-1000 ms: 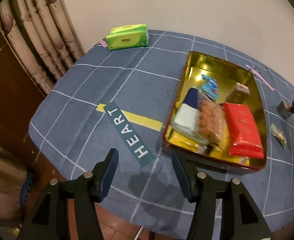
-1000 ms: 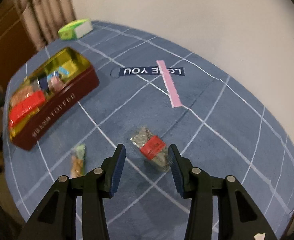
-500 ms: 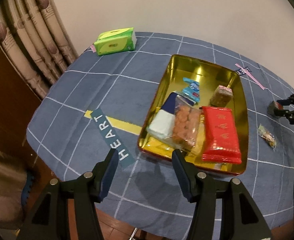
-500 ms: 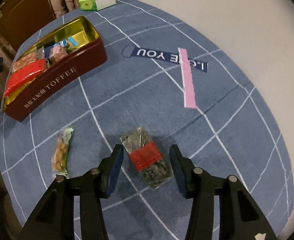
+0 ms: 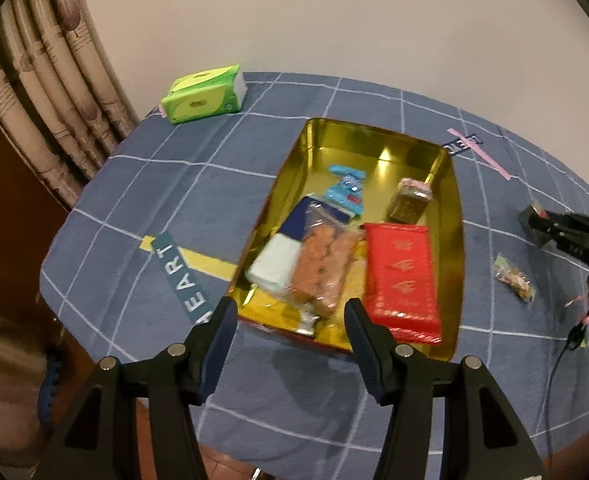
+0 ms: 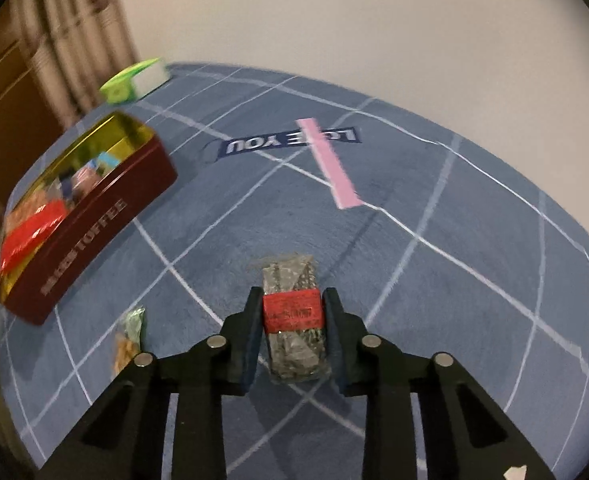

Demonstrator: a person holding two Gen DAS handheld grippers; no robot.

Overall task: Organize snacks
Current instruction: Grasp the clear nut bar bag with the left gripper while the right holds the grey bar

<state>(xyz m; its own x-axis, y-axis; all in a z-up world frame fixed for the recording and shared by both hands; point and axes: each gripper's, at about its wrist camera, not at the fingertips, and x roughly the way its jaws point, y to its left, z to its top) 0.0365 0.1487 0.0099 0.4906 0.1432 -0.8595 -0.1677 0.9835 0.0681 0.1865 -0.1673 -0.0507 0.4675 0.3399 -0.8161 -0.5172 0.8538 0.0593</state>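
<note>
On the tablecloth [image 6: 434,208] — right tongs [image 6: 292,312] clamp red-banded snack [image 6: 292,312]

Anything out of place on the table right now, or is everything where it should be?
One stray: a small clear snack packet lies alone on the tablecloth, outside the toffee tin. The right gripper is closed on the red-banded packet, also outside the tin. Nothing looks spilled or damaged.
</note>
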